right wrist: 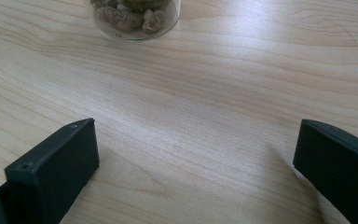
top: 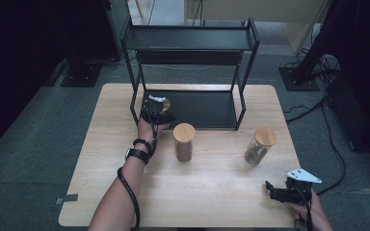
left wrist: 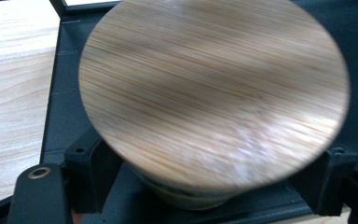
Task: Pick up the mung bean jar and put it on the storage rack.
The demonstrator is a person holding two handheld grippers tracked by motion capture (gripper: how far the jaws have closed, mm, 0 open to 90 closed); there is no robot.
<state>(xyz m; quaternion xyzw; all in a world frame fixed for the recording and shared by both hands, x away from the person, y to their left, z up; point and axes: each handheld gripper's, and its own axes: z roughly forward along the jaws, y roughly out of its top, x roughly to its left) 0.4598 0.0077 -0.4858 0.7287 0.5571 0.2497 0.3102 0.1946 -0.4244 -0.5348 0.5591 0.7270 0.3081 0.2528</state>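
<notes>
A grey carpeted floor (top: 38,125) surrounds a pale wooden table (top: 212,192), and a black two-tier metal shelf (top: 192,38) stands at the table's far edge. On the shelf's lower tier, at its left end, sits a jar with a bamboo lid (left wrist: 214,93), and the left gripper (top: 155,111) reaches in around it. In the left gripper view the jaws flank the jar's body below the lid; the wide lid hides the pads, so whether they press on the glass cannot be told. Two more lidded jars stand on the open table: a brown-filled jar (top: 183,142) just in front of the shelf, and a tilted-looking jar of lumpy pieces (top: 259,146) farther right. The right gripper (top: 277,191) rests near the table's front right corner, jaws spread wide and empty.
</notes>
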